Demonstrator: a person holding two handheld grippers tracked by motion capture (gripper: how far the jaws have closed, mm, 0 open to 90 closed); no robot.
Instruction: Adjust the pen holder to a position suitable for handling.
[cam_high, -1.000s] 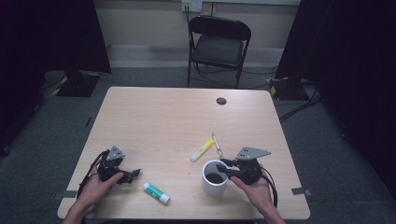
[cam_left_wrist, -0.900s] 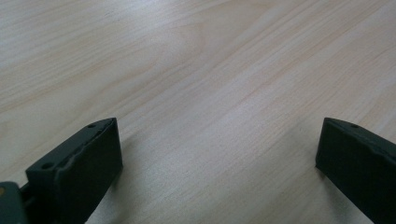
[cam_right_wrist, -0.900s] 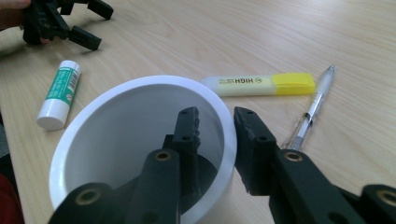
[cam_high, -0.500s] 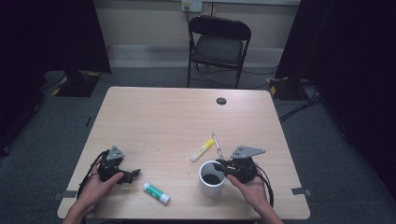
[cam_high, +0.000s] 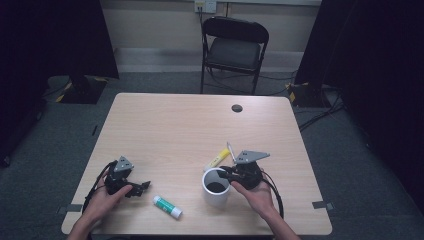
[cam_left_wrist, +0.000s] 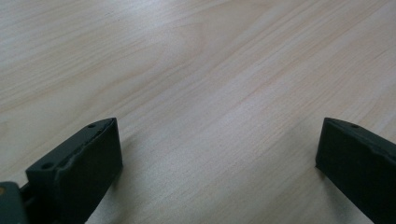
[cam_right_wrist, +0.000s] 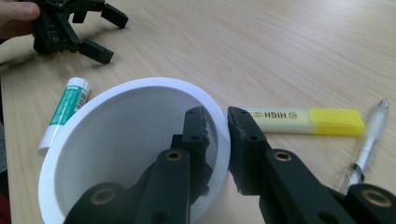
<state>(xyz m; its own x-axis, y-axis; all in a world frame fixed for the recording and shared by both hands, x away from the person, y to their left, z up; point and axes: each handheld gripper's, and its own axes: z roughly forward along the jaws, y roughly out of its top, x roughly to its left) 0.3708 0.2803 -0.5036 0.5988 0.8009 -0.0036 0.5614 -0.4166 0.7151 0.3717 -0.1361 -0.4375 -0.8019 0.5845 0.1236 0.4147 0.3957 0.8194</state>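
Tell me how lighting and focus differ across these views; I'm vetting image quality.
High view: dim, room edges nearly black, wooden table evenly lit. Left gripper view: bright, soft shadows beside the jaws. Right gripper view: white cup sharp, the silver pen slightly soft.

Light wood surface (cam_high: 175, 130), round dark cable port (cam_high: 237, 108) near far edge. White mug (cam_high: 216, 189) upright at near right. Yellow highlighter (cam_high: 216, 158) lying flat just beyond mug, clear pen (cam_high: 230, 150) beside it. Glue stick (cam_high: 167, 206), white with green label, lying flat near front edge, left of mug. Black folding chair (cam_high: 234, 47) beyond surface, facing it. Grey carpet floor (cam_high: 350, 165), cables (cam_high: 320, 112) trailing at right.
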